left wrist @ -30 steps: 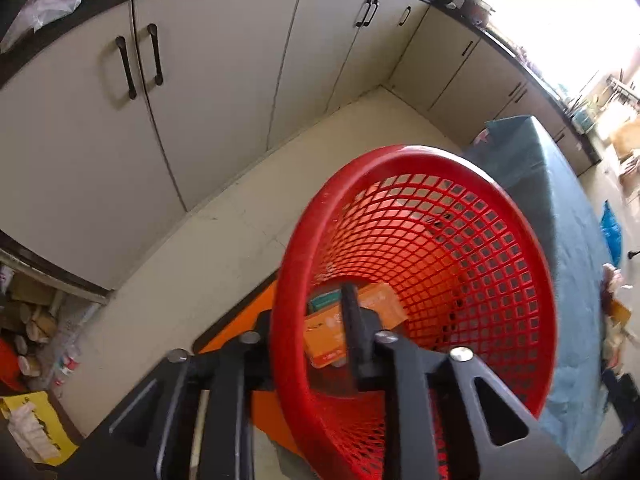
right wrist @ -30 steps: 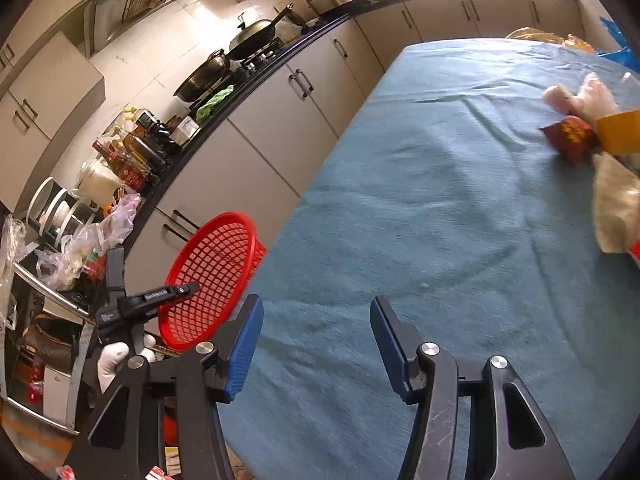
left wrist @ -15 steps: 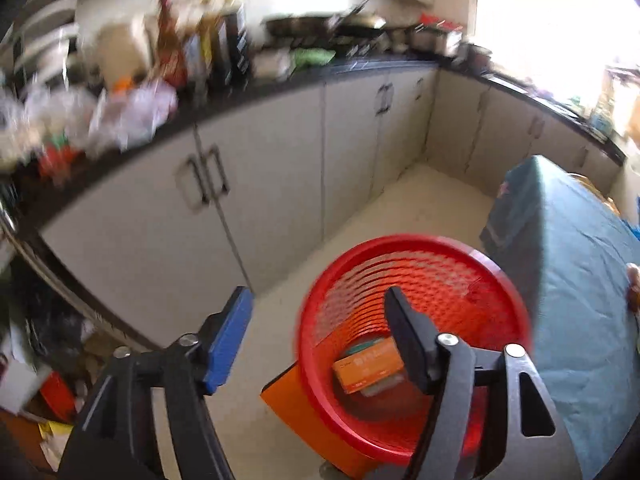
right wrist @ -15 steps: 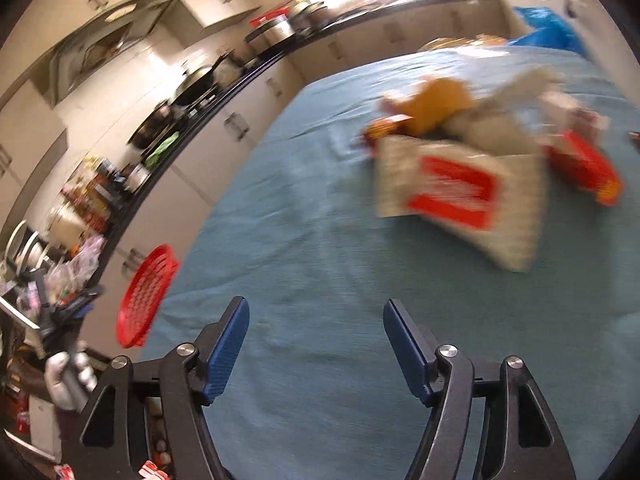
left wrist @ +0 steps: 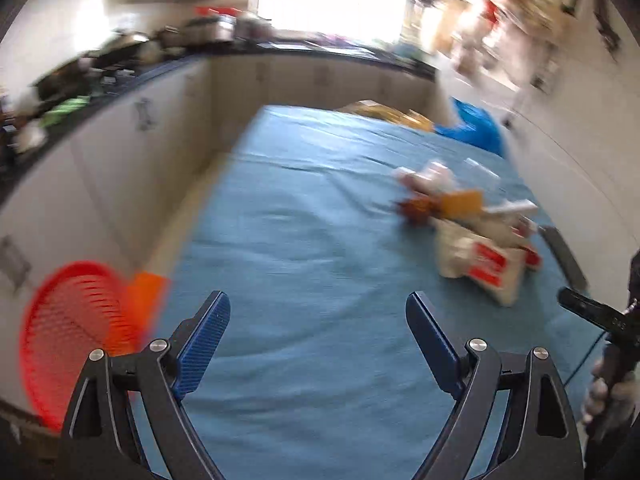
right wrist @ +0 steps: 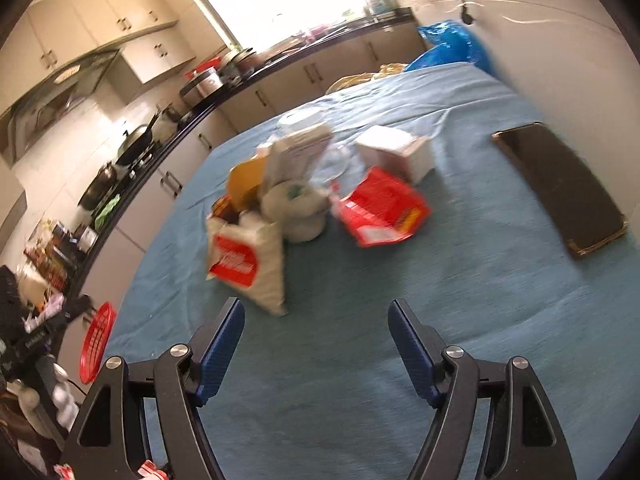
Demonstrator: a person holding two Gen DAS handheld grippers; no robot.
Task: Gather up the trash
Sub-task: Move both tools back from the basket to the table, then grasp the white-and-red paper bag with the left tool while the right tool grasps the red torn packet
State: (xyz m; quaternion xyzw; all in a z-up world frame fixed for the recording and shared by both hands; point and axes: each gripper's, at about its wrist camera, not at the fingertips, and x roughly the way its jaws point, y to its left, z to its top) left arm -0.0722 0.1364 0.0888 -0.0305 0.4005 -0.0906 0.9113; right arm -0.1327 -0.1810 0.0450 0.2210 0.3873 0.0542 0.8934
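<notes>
Two grippers hang over the table (left wrist: 304,248), which is covered in a blue cloth; the left gripper (left wrist: 318,334) has its fingers (left wrist: 204,340) spread and widening, with nothing between them; the right gripper (right wrist: 316,346) has its fingers (right wrist: 222,346) spread too, also with nothing between them, aimed toward the trash pile (right wrist: 320,196).

That pile sits bunched near the middle of the cloth, well ahead of both grippers; a white bag with a red label (right wrist: 246,260) lies nearest, a red wrapper (right wrist: 382,208) beside it, a crumpled white wad (right wrist: 298,210) and a white box (right wrist: 396,152) behind; probably it was heaped so that pieces can be picked off one at a time.

Off the table's left edge stands the red mesh basket (left wrist: 68,336), low beside the cabinets, likely placed there for an easy drop; its contents cannot be made out through the blur. A dark phone (right wrist: 560,188) lies apart on the cloth, seemingly not trash; a blue bag (right wrist: 452,46) slumps at the far end.
</notes>
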